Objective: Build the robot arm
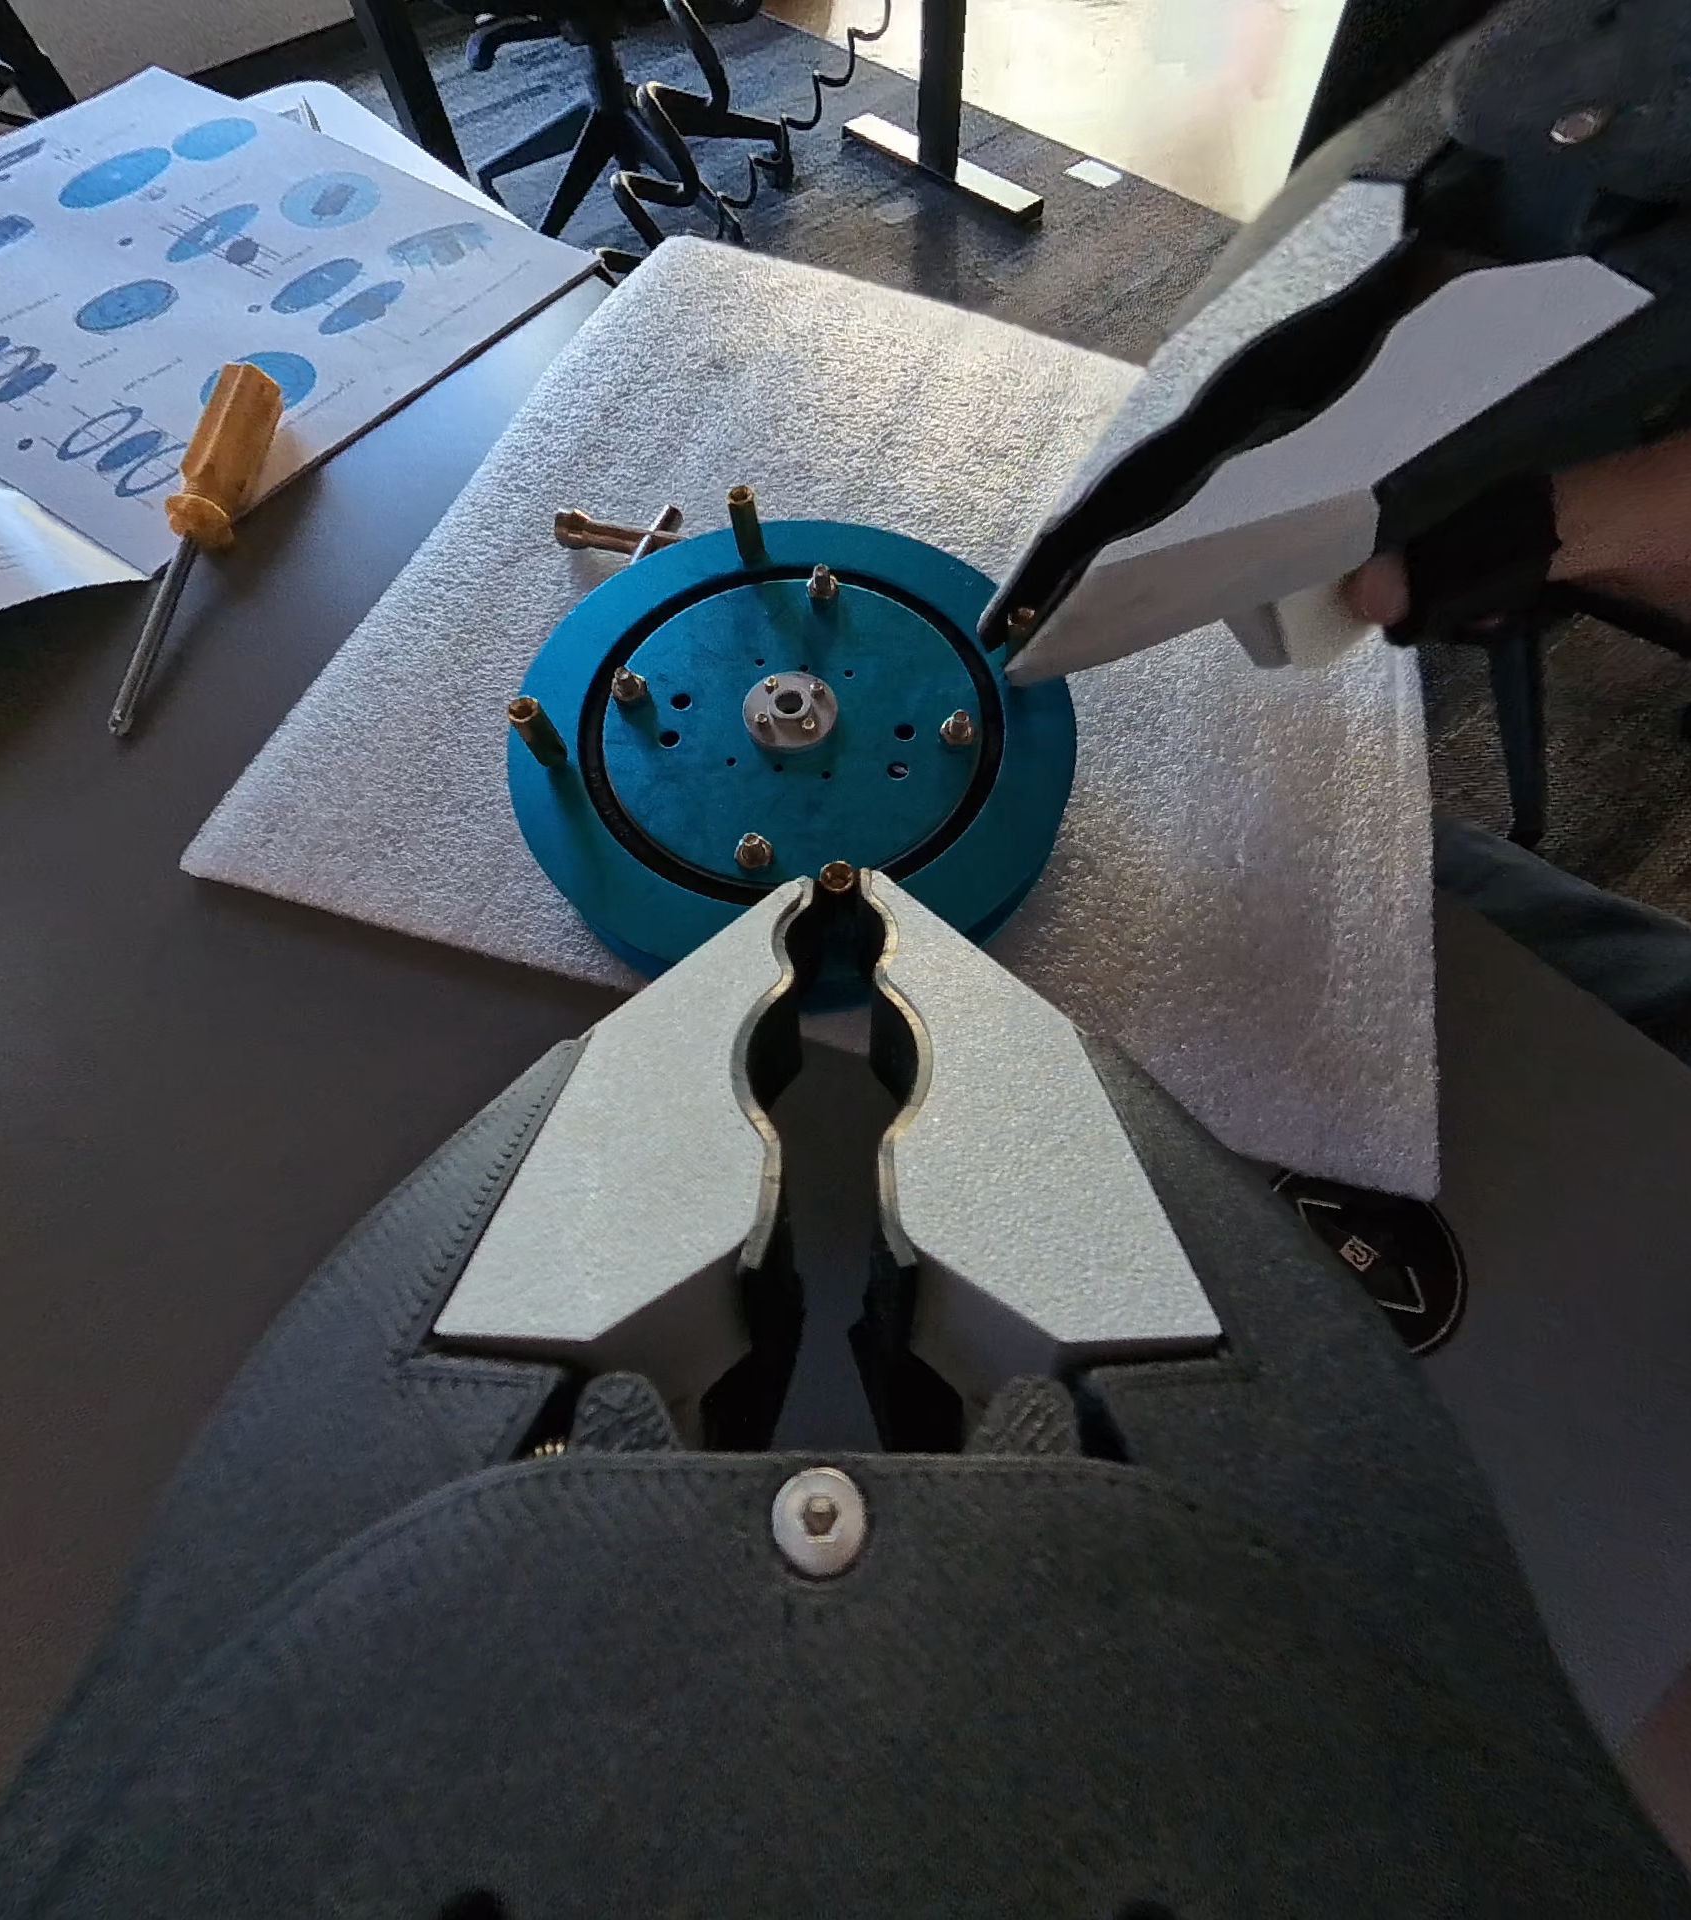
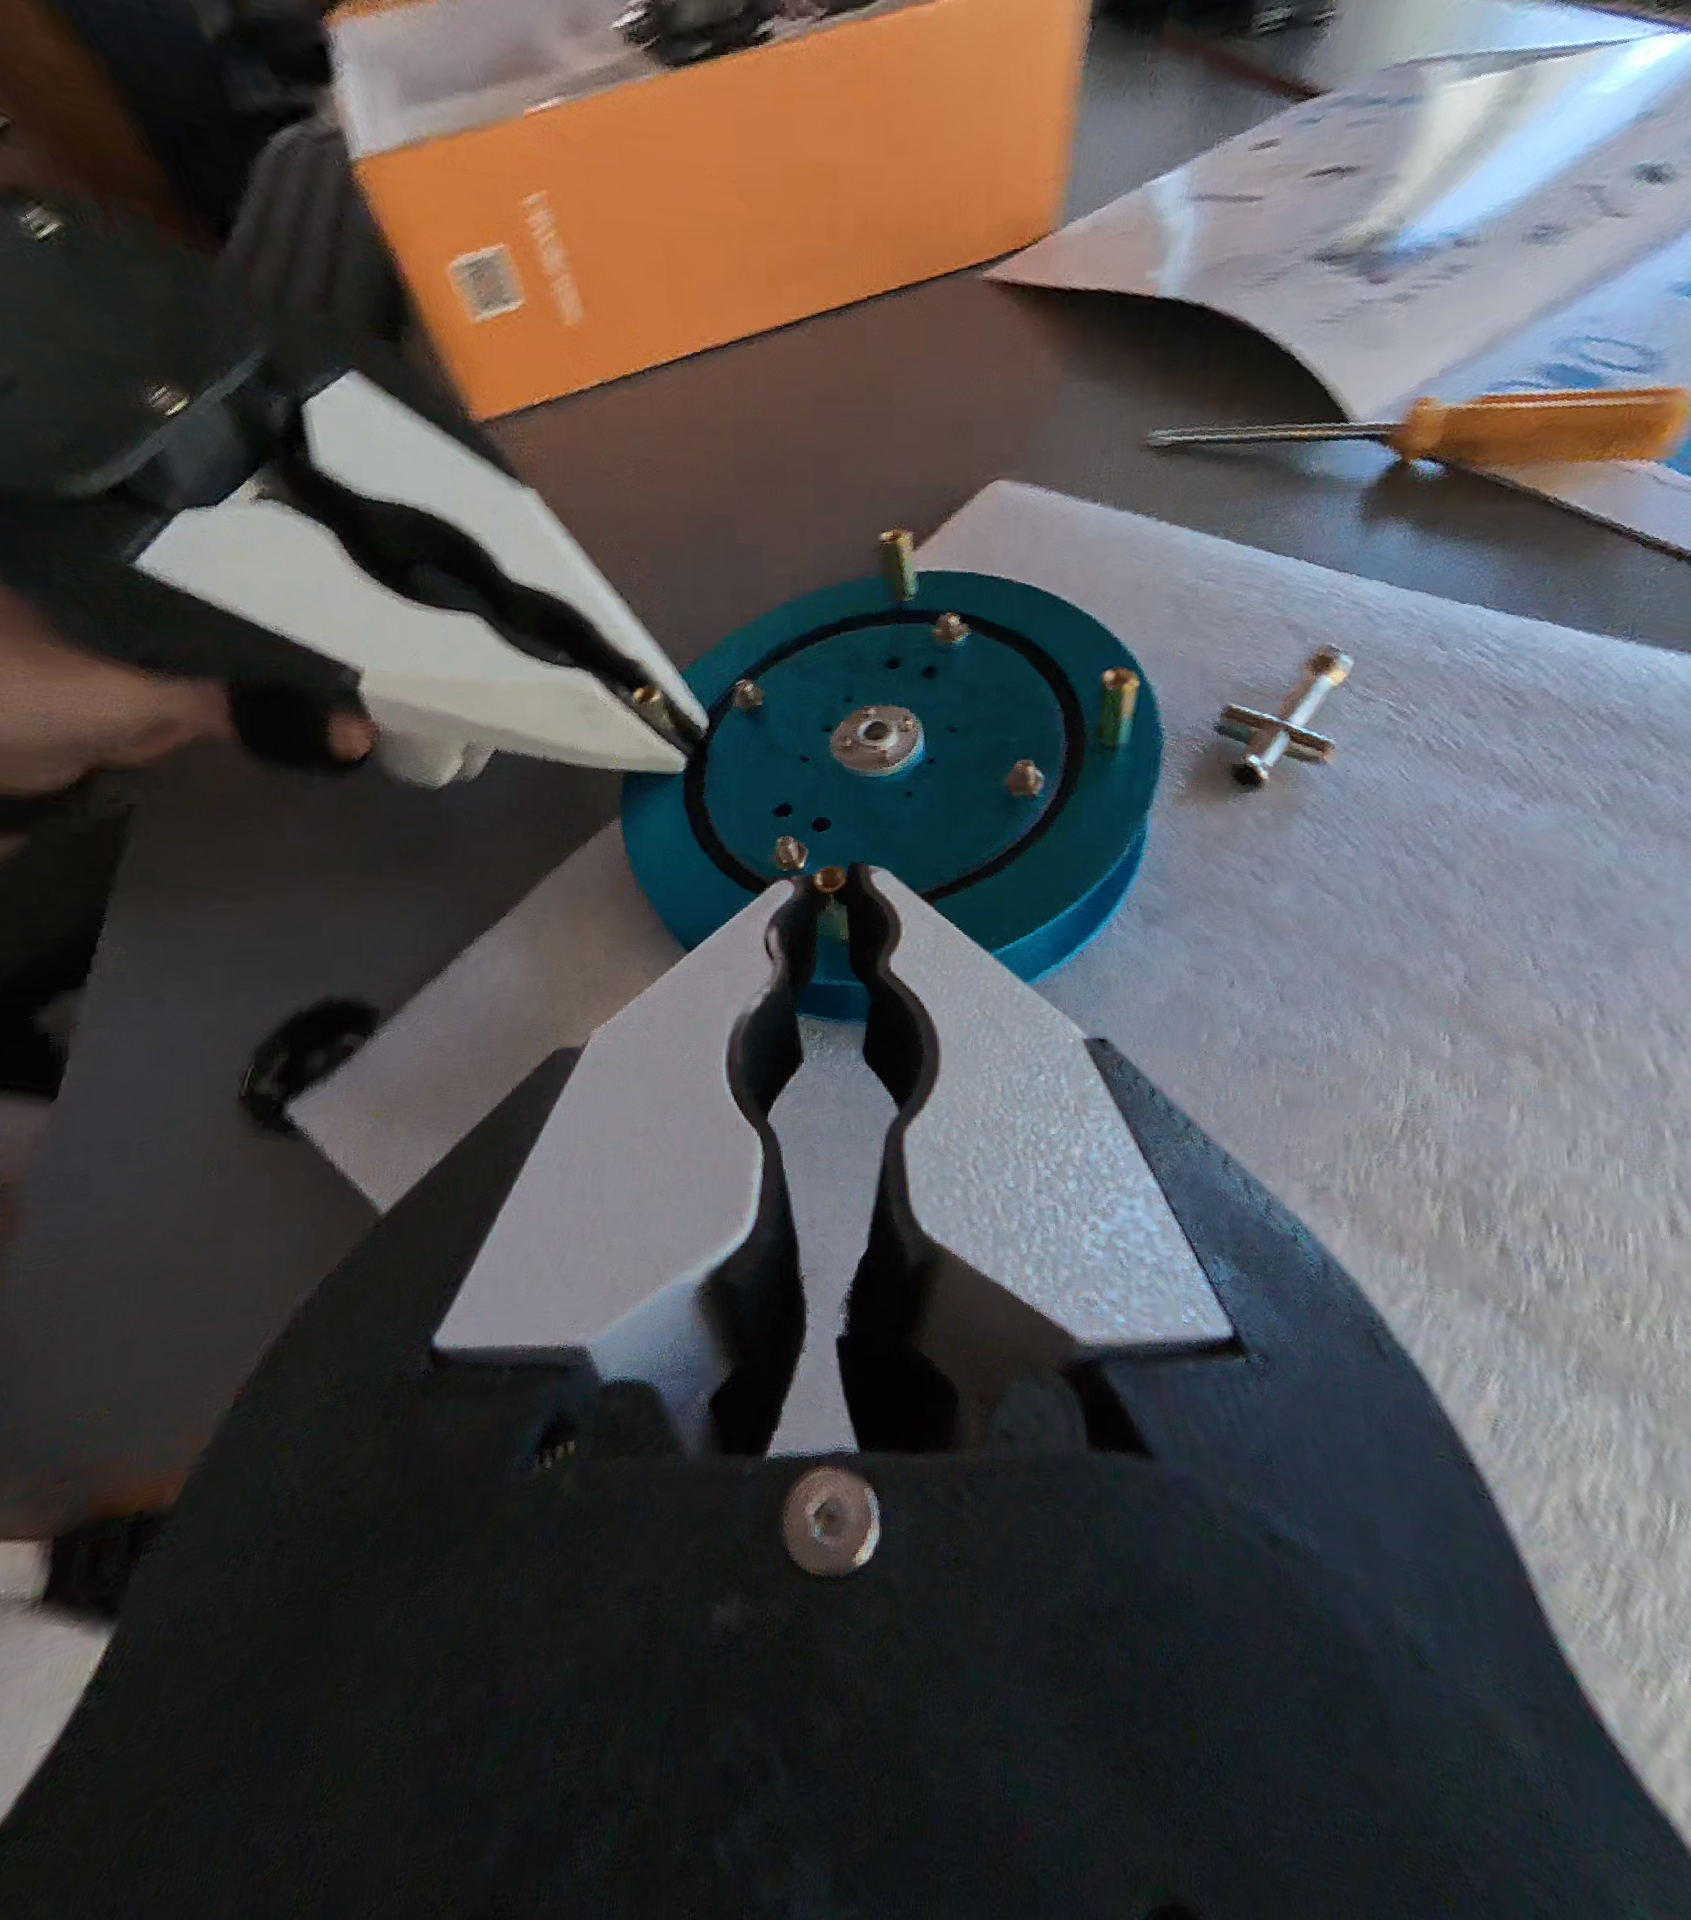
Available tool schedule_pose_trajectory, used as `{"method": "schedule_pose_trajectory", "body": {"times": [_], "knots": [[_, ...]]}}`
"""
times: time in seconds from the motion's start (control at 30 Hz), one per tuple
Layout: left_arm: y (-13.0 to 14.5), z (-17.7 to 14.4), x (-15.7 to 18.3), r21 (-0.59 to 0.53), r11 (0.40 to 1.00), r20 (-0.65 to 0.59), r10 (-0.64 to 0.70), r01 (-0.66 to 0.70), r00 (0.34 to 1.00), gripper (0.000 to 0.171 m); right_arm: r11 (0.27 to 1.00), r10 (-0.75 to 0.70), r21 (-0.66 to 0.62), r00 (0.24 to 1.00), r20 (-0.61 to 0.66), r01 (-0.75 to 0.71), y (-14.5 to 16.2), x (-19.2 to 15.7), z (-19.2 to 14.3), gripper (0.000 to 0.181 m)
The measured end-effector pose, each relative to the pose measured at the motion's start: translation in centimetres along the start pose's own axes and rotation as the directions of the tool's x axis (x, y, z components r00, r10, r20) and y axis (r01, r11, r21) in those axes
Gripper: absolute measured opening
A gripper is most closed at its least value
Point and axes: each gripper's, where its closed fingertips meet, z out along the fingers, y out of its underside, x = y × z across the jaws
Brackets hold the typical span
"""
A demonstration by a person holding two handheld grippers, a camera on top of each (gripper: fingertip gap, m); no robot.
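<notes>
Brass standoffs (image 1: 837,879) stand upright (axis vertical); left tongs (image 1: 837,883) and right tongs (image 2: 828,883) each pinch one.

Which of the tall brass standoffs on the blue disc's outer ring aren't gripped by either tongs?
Two stand free on the blue disc: the far-rim standoff and the left-rim standoff. The left tongs and right tongs each pinch another.
</notes>
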Motion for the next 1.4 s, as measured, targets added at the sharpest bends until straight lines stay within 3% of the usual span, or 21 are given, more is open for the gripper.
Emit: {"method": "schedule_pose_trajectory", "body": {"times": [0.13, 0.23, 0.3, 0.4, 0.47, 0.57, 0.73, 0.87, 1.0, 1.17, 1.3, 1.4], "knots": [[0.0, 0.0, 0.0, -0.001, 1.0, 0.025, 0.027, -0.027, 0.999, 0.005, 0.99, 0.121, 0.097, 0.961, -0.247, -0.099, -0.1, 0.4, -0.1, 0.005], [0.0, 0.0, 0.0, -0.001, 1.0, 0.023, 0.028, -0.028, 0.999, 0.004, 0.992, 0.093, 0.109, 0.952, -0.29, -0.064, -0.1, 0.2, -0.2, 0.005], [0.1, 0.0, 0.0, -0.001, 1.0, 0.009, 0.015, -0.015, 1.0, 0.004, 0.995, 0.07, 0.078, 0.976, -0.207, -0.055, -0.1, -0.2, -0.3, 0.006], [0.0, 0.0, 0.2, 0.0, 1.0, -0.016, -0.004, 0.004, 1.0, 0.005, 0.998, 0.042, 0.037, 0.998, 0.043, -0.043, -0.8, -0.7, -0.7, 0.03], [0.0, 0.0, 0.2, 0.0, 1.0, -0.025, -0.013, 0.013, 1.0, 0.005, 0.999, -0.046, 0.023, 0.978, 0.204, 0.042, -1.3, -1.3, -1.3, 0.029], [0.0, 0.0, 0.2, 0.0, 1.0, -0.03, -0.018, 0.018, 0.999, 0.005, 0.973, -0.222, 0.002, 0.936, 0.274, 0.23, -1.3, -0.6, -1.7, 0.023], [0.0, 0.0, 0.1, -0.001, 0.999, -0.042, -0.038, 0.038, 0.998, 0.005, 0.954, -0.247, -0.059, 0.884, 0.396, 0.293, -0.6, -1.0, -1.0, 0.011], [0.0, 0.0, 0.1, -0.002, 0.999, -0.051, -0.053, 0.053, 0.997, 0.005, 0.946, -0.265, -0.076, 0.887, 0.379, 0.315, -0.4, -0.8, -0.6, 0.005], [0.1, 0.0, -0.1, -0.002, 0.999, -0.036, -0.045, 0.045, 0.998, 0.005, 0.962, -0.225, -0.089, 0.935, 0.275, 0.258, -0.3, -0.7, -0.4, 0.005], [0.1, 0.0, -0.1, -0.002, 1.0, -0.008, -0.019, 0.019, 1.0, 0.004, 1.0, -0.019, -0.005, 1.0, 0.016, 0.019, -0.3, -0.4, -0.4, 0.005], [0.1, -0.1, -0.1, -0.003, 1.0, 0.013, -0.004, 0.004, 1.0, 0.004, 0.996, 0.058, 0.076, 0.961, -0.27, -0.039, -0.4, -0.2, -0.5, 0.005], [0.1, -0.1, -0.1, -0.003, 1.0, 0.013, -0.004, 0.004, 1.0, 0.004, 0.992, 0.07, 0.118, 0.939, -0.336, -0.031, -0.4, -0.2, -0.5, 0.005]]}}
